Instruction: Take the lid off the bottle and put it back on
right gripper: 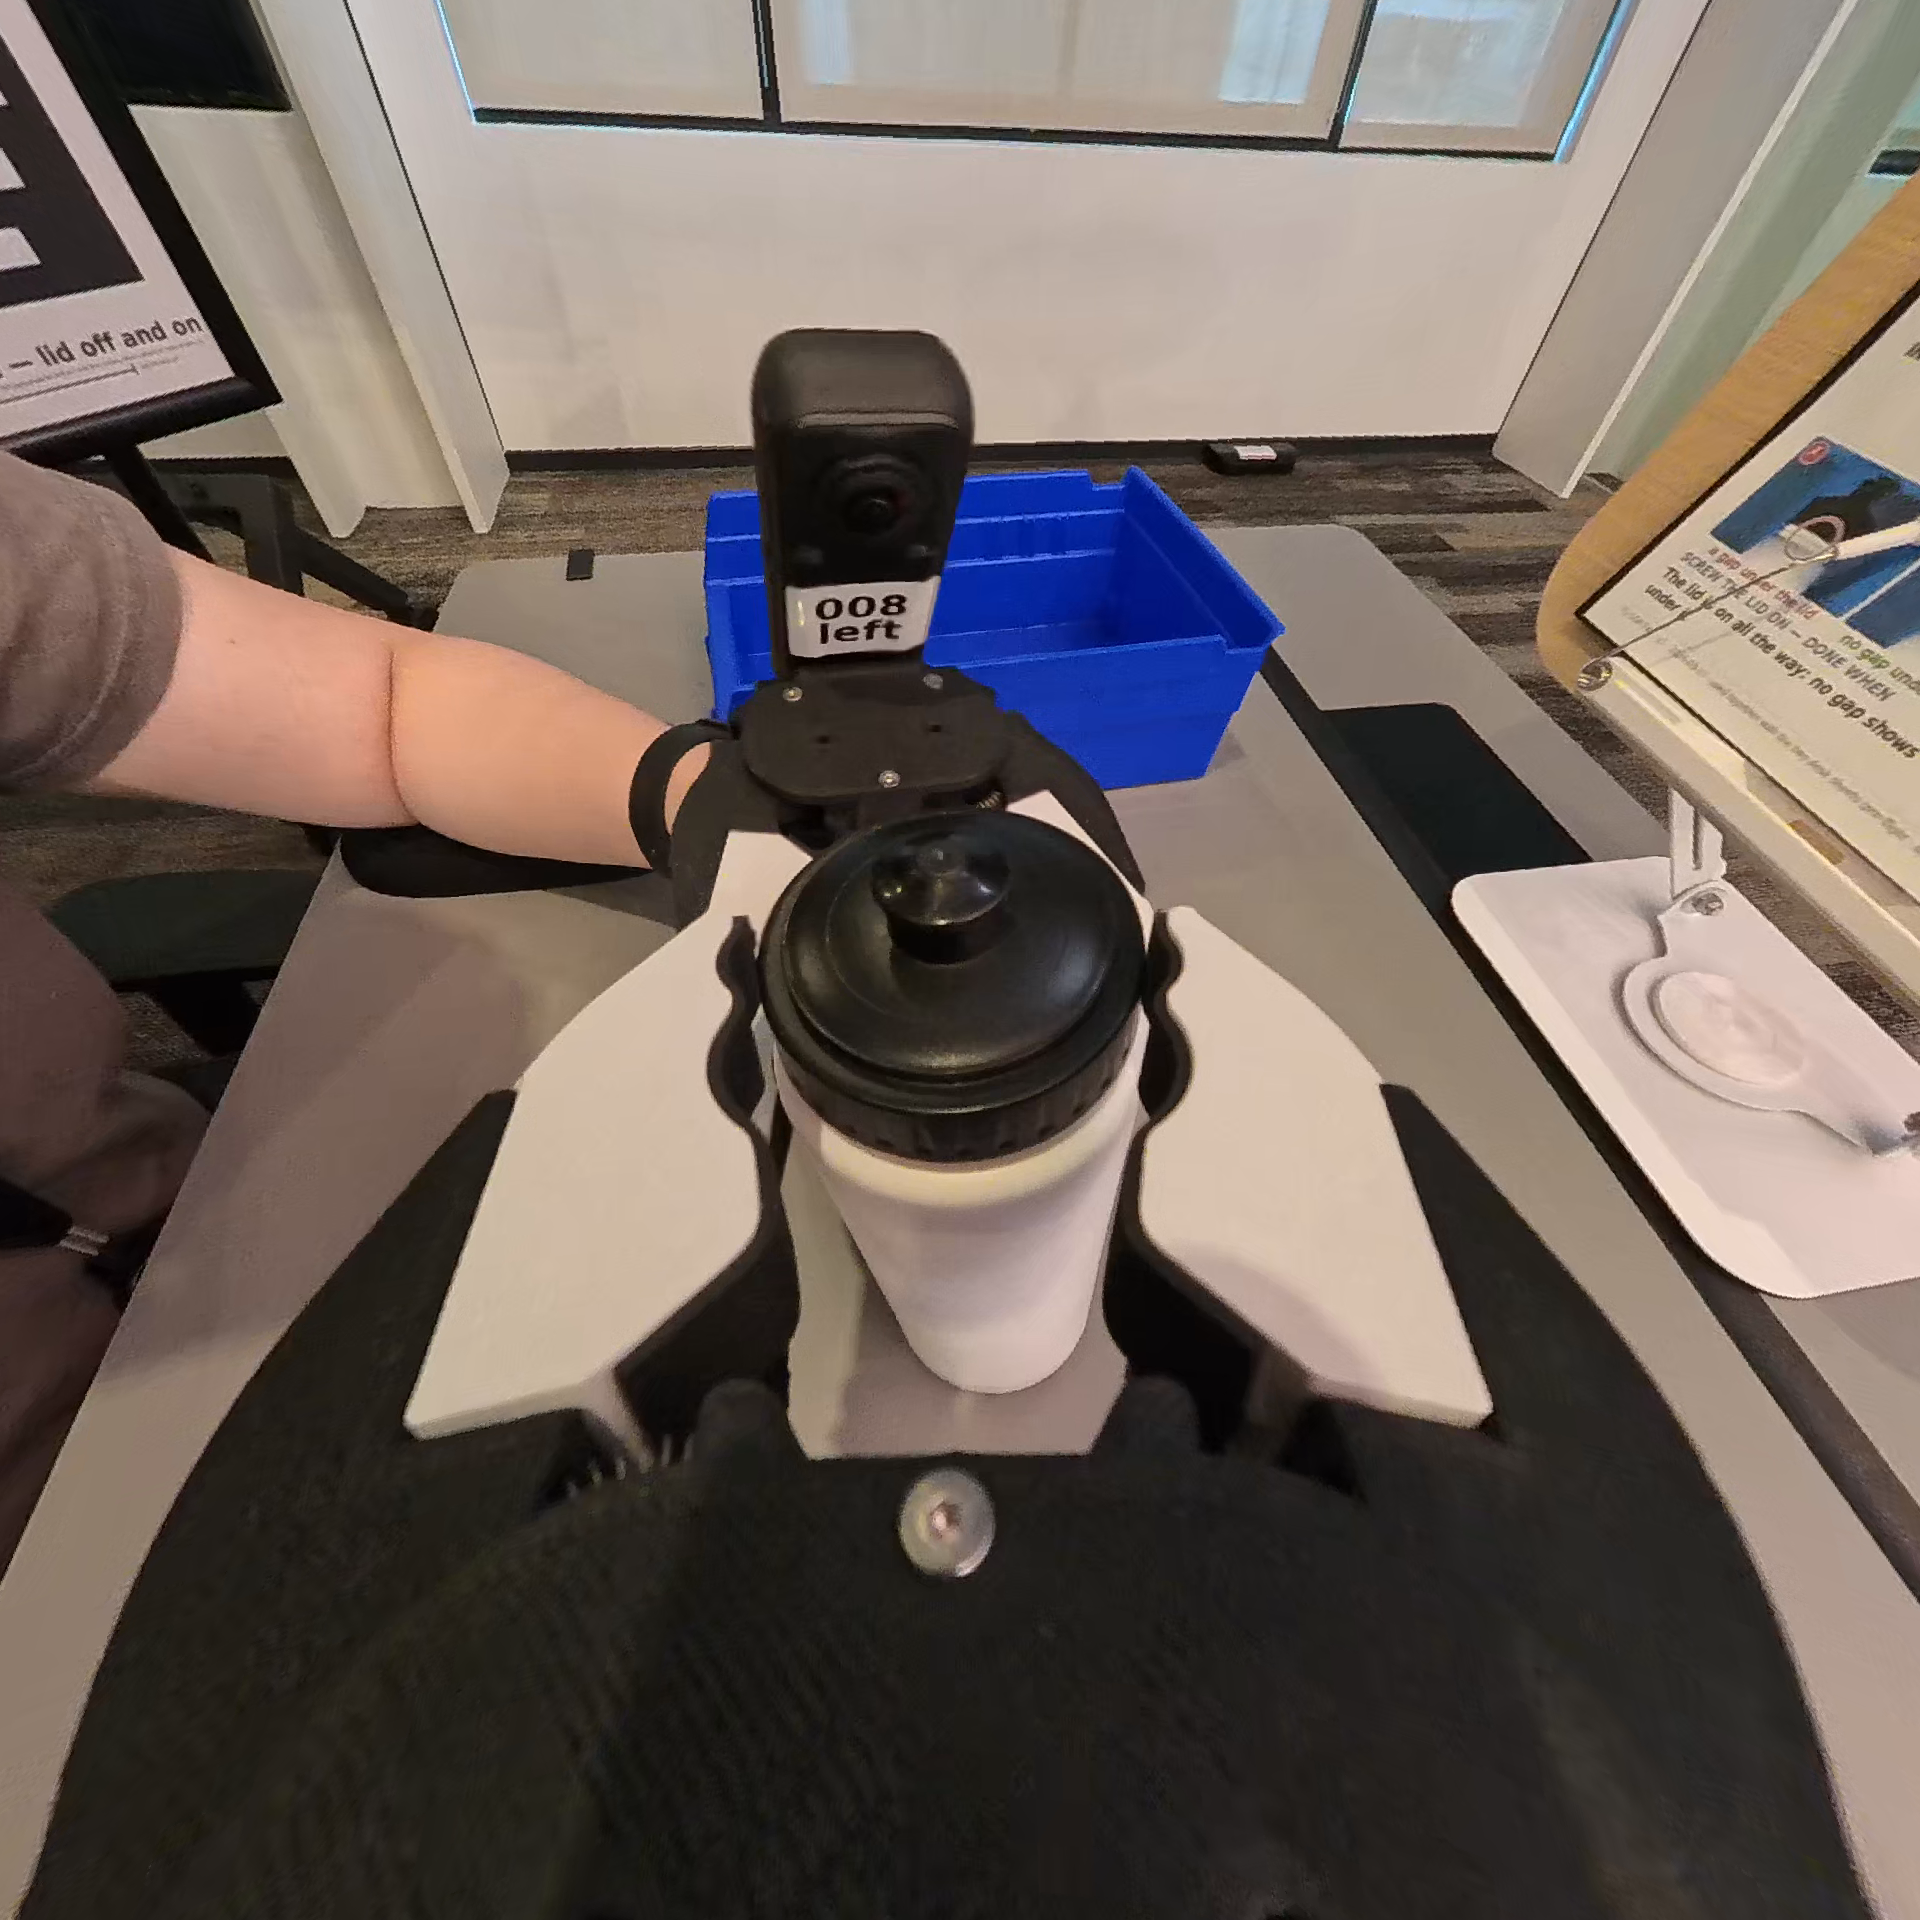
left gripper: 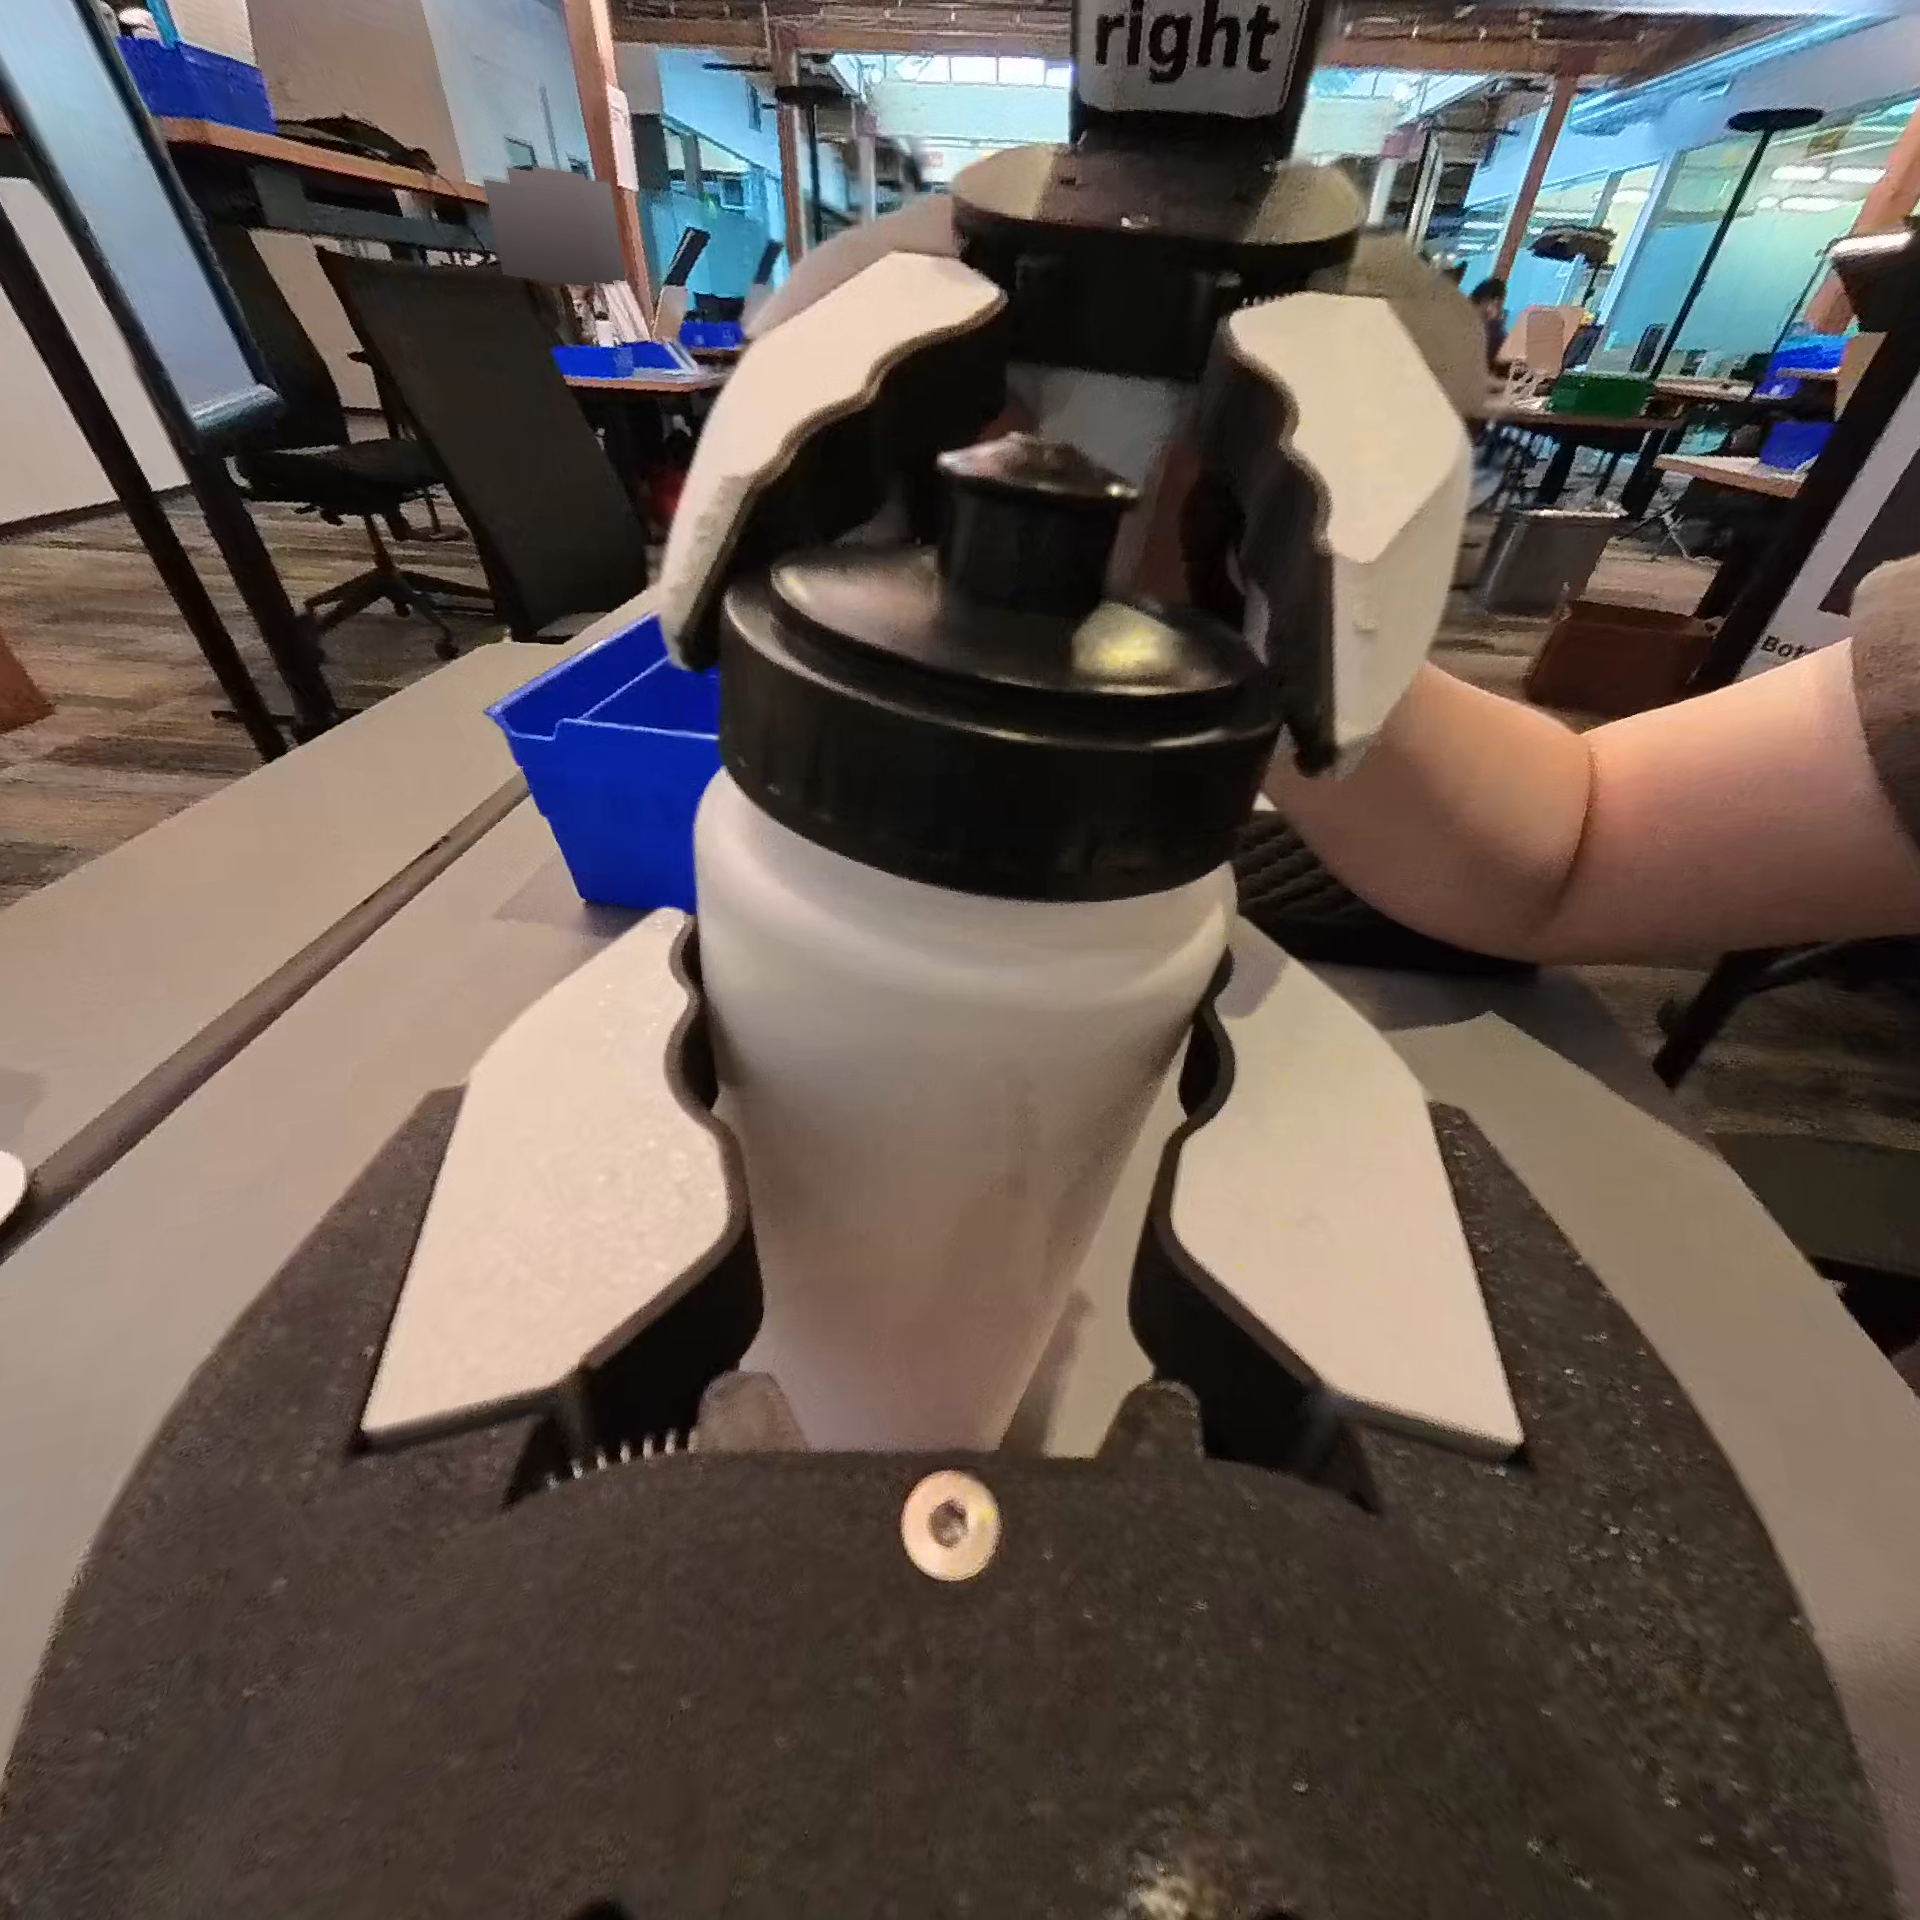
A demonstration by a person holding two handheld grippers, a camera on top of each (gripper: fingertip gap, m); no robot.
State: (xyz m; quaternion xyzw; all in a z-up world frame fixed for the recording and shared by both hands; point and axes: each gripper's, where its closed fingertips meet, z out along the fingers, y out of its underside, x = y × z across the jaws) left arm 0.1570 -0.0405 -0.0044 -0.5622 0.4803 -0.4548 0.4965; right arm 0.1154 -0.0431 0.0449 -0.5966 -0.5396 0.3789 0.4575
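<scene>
Right now the white bottle (left gripper: pixel 961 1122) stands upright on the grey table (right gripper: pixel 1340 790), clamped around its body by the left gripper (left gripper: pixel 961 1039), whose pale fingers (left gripper: pixel 582 1184) press in from both sides. Over it, the right gripper (right gripper: pixel 951 1013) straddles the black lid (right gripper: pixel 951 997), which sits on the bottle's neck; its jaws hug the lid's ribbed rim on either side, though I cannot tell whether they actually squeeze it. Just behind sits a blue bin (right gripper: pixel 1122 634), and a white stand base (right gripper: pixel 1621 1049) lies off to one side.
</scene>
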